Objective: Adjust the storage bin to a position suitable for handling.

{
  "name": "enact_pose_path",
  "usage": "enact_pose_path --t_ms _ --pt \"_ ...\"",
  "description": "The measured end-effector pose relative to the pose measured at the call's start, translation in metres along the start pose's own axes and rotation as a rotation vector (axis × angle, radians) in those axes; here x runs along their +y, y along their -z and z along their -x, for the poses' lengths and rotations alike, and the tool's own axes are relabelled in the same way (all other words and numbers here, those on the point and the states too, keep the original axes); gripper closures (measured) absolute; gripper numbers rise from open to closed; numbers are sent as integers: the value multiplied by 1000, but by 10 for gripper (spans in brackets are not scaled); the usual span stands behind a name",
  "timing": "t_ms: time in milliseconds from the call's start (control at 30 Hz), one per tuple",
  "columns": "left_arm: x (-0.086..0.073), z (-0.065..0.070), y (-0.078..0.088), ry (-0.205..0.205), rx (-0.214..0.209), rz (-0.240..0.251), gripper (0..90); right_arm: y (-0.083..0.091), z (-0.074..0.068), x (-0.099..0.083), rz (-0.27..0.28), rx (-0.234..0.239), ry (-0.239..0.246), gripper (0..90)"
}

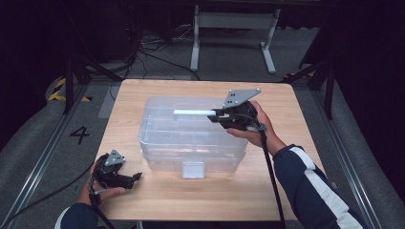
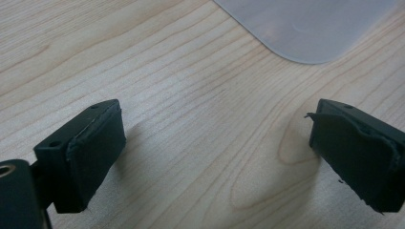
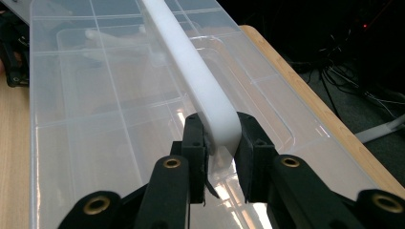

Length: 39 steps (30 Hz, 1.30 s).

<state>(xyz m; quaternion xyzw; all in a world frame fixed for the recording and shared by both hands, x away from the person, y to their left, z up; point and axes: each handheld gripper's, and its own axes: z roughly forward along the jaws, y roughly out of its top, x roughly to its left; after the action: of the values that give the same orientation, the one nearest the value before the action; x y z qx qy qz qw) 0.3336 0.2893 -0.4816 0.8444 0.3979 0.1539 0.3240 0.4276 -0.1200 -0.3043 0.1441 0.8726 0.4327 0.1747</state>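
A clear plastic compartment box (image 1: 191, 138) stands in the middle of the wooden table (image 1: 200, 195), with a white handle (image 1: 193, 112) along its lid. My right gripper (image 1: 216, 117) comes in from the right at the handle's end. In the right gripper view its jaws press on both sides of the white handle (image 3: 191, 71), so the right gripper (image 3: 220, 138) is shut on it above the lid (image 3: 95, 119). My left gripper (image 1: 136, 176) rests low near the table's front left, apart from the box. Its jaws stand wide open over bare wood (image 2: 215, 152), with a corner of the box (image 2: 305, 28) ahead.
A clear latch (image 1: 193, 169) hangs on the box's front wall. Behind the table stand a grey metal frame (image 1: 234, 28) and loose cables on the floor. A "4" (image 1: 79, 134) is marked on the floor at the left. The table's right edge (image 3: 305, 90) runs close to the box.
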Motion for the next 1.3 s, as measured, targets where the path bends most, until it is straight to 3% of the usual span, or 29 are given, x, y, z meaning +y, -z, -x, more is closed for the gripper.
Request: enact_pose_path --t_ms 67,100,133,300,533,567,633,800,867,1067,1300 --pt "-1 2 1 6 -15 3 101 0 1 0 2 6 -3 763" --pt "0 1 2 -16 -4 10 118 0 1 0 3 7 -6 763" --pt "0 2 2 -1 -12 8 138 0 1 0 4 7 -8 764" --pt "5 7 8 -29 9 12 291 0 4 2 1 18 -23 764" --pt "15 5 32 -1 19 137 379 1 11 6 3 32 -60 763" --pt "15 5 32 -1 19 137 389 1 12 7 -4 34 -62 763" --pt "22 8 40 9 46 162 415 1 14 9 -13 38 -64 761" --pt "35 16 51 -29 62 210 489 1 16 12 -10 26 -67 757" --pt "41 18 55 -22 44 240 510 1 16 13 -14 24 -70 757" --pt "53 25 55 -51 23 256 571 1 20 16 -24 24 -77 754" --pt "59 27 56 -36 -17 284 684 1 22 19 -31 22 -78 751"
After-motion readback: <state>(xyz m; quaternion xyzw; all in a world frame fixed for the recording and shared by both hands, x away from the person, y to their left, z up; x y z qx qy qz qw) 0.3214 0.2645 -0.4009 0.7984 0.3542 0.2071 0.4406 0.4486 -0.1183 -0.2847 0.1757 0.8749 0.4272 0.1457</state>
